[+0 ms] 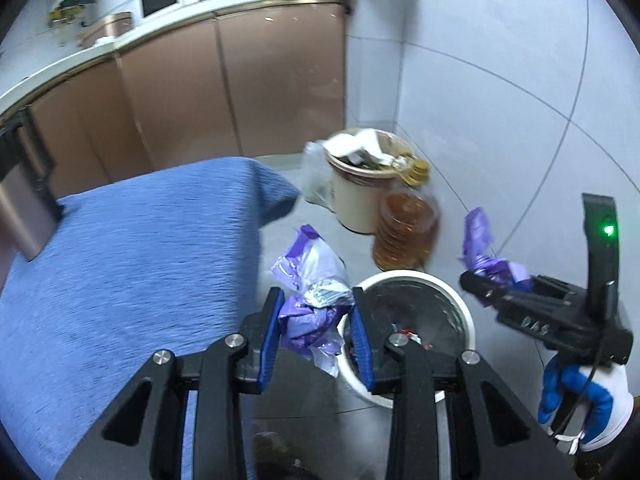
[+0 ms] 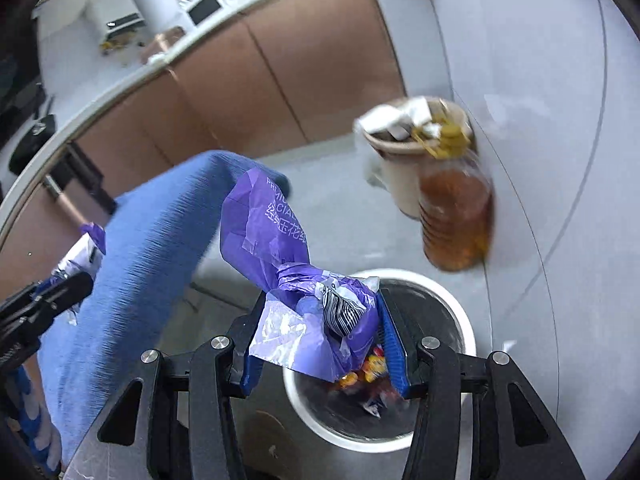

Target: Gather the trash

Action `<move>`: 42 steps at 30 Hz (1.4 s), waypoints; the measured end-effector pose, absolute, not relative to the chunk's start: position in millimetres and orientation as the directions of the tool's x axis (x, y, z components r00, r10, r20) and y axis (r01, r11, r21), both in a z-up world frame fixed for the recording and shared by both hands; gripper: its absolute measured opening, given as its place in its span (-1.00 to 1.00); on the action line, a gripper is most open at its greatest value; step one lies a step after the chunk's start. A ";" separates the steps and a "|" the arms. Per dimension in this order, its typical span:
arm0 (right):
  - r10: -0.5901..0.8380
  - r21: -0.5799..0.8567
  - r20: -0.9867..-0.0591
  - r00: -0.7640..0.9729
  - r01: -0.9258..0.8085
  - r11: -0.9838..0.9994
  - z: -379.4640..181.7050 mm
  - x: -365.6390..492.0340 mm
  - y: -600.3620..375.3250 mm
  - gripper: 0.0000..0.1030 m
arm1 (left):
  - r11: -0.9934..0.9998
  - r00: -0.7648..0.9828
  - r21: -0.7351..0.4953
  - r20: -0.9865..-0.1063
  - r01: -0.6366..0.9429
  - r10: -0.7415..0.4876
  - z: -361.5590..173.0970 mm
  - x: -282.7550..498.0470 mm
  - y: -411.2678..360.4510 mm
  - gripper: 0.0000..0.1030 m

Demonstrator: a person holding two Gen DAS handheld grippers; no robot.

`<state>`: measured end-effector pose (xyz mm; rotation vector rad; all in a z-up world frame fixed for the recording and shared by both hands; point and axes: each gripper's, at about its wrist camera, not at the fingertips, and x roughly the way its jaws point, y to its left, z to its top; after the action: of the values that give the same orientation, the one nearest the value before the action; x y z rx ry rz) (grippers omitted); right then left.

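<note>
Two crumpled purple wrappers, one per gripper. Left wrist view: my left gripper [image 1: 316, 316] is clenched on a purple wrapper [image 1: 310, 284], blue pads pressing both sides, held just beside the rim of the white bin [image 1: 466, 312] on the grey floor. Blue cloth [image 1: 140, 248] lies to the left. My right gripper [image 1: 480, 286], in a gloved hand [image 1: 580, 404], pinches its own purple scrap.

Right wrist view: right gripper [image 2: 320, 328] grips a second purple wrapper [image 2: 288, 280] over the bin [image 2: 296, 400], which already holds colourful scraps. An oil bottle [image 2: 456, 208] and a tan pail [image 2: 400, 184] stand by the wall.
</note>
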<state>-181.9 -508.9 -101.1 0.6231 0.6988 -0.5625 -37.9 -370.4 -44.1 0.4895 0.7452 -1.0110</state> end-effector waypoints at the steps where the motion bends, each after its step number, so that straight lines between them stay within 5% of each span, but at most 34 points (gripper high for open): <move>1: -0.258 0.325 -0.738 0.623 0.664 0.673 -108.1 -182.7 -512.2 -0.04 | 0.448 0.311 0.027 -0.757 0.894 -0.575 -47.8 -39.8 -377.1 -0.39; 9: -0.252 0.313 -0.784 0.568 0.712 0.629 -140.6 -198.0 -529.2 0.01 | 0.368 0.222 -0.009 -0.783 0.930 -0.580 -67.9 -55.5 -413.9 -0.37; 15: -0.258 0.301 -0.804 0.536 0.741 0.600 -150.9 -204.3 -535.4 0.08 | 0.351 0.157 -0.073 -0.798 0.934 -0.582 -77.2 -55.9 -424.4 -0.03; 23: -0.265 0.290 -0.813 0.518 0.756 0.586 -153.9 -203.9 -536.0 0.17 | 0.387 0.164 -0.096 -0.793 0.917 -0.587 -73.7 -46.7 -414.5 -0.02; 33: -0.291 0.276 -0.777 0.558 0.718 0.639 -119.3 -188.5 -520.0 0.20 | 0.544 0.385 0.008 -0.716 0.839 -0.583 -30.4 -22.8 -362.7 -0.01; 42: -0.296 0.246 -0.713 0.635 0.623 0.743 -63.3 -155.4 -478.9 0.27 | 0.702 0.576 0.059 -0.622 0.710 -0.530 11.0 3.5 -296.3 0.20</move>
<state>-155.4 -478.9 -63.3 0.5082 0.7025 -0.5512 3.5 -296.3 11.0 0.3192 0.6136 -0.7406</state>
